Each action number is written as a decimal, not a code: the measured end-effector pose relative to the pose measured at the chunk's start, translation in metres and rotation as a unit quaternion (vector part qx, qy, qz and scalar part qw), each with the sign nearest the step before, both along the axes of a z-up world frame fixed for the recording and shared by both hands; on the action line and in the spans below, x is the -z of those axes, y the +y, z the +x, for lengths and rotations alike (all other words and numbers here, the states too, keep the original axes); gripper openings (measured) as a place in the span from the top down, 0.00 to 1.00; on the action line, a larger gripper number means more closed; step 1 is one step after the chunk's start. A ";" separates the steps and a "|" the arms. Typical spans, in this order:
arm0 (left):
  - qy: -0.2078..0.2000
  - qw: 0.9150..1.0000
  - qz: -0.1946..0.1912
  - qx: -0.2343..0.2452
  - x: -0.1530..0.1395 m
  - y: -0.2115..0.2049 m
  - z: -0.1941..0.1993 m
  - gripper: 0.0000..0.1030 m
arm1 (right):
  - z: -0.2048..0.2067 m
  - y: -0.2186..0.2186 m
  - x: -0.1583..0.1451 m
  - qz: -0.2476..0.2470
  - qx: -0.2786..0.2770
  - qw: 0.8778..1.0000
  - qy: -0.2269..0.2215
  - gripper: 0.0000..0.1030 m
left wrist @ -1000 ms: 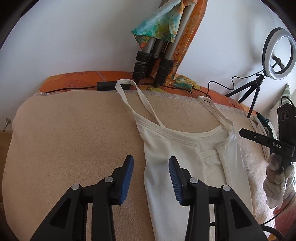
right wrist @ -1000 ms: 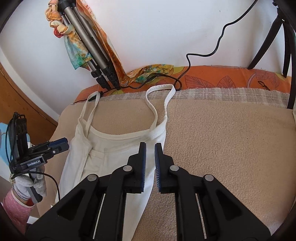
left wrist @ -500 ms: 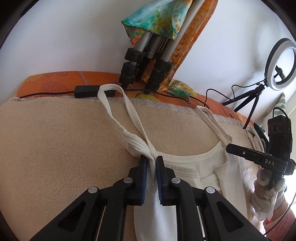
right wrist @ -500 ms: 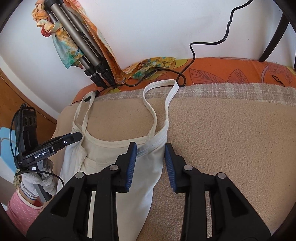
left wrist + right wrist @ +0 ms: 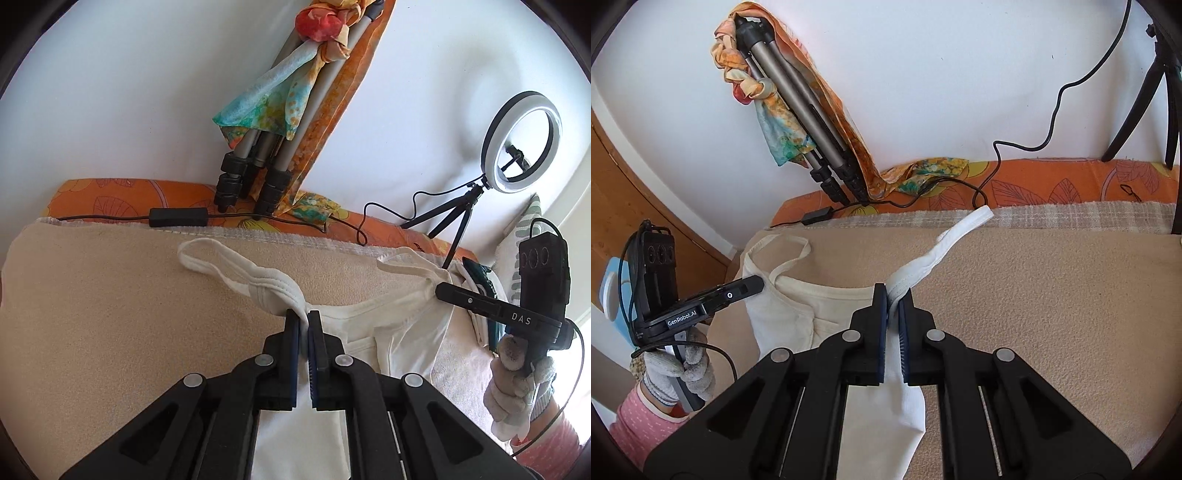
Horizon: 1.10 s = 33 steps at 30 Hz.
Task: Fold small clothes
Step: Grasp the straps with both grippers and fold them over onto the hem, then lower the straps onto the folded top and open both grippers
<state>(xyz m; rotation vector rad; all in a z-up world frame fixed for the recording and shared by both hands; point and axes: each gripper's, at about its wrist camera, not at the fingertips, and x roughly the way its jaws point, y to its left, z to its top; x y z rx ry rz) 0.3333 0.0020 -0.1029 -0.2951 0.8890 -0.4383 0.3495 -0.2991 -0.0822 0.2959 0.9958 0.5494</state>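
A cream-white tank top (image 5: 402,328) lies on a beige blanket (image 5: 110,325). My left gripper (image 5: 303,317) is shut on its left shoulder, where the bunched strap (image 5: 236,269) meets the body. My right gripper (image 5: 894,295) is shut on the right shoulder below the other strap (image 5: 956,232). The top (image 5: 798,314) hangs slightly lifted between both grippers. Each gripper shows in the other's view: the right one (image 5: 454,291) in the left wrist view, the left one (image 5: 753,284) in the right wrist view. The lower part of the top is hidden under the grippers.
A folded tripod with a colourful scarf (image 5: 266,147) leans on the wall behind the bed. A black cable and adapter (image 5: 177,218) lie along the orange bedspread (image 5: 110,192). A ring light on a small tripod (image 5: 521,140) stands at the back right. A wooden panel (image 5: 635,192) is at left.
The left gripper moved forward and shut on the left shoulder. The right gripper opened, moved forward and shut on the right shoulder. Both straps are pulled back from the bed's far edge.
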 end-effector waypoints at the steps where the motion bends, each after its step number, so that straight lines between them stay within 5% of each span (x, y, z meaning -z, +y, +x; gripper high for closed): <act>1: -0.004 1.000 0.002 0.002 -0.005 -0.001 -0.006 0.99 | -0.005 0.000 -0.006 0.000 0.001 1.000 -0.004 0.93; 18: -0.033 0.999 0.017 0.014 -0.043 0.005 -0.135 0.99 | -0.138 0.007 -0.075 -0.021 0.002 0.999 -0.029 0.93; 25: -0.012 0.999 0.035 0.005 -0.017 0.006 -0.198 0.99 | -0.223 0.027 -0.067 -0.049 -0.010 0.998 -0.024 0.93; 33: 0.029 0.998 0.054 -0.006 0.025 0.009 -0.247 0.98 | -0.270 0.028 -0.039 -0.069 -0.010 0.997 -0.012 0.93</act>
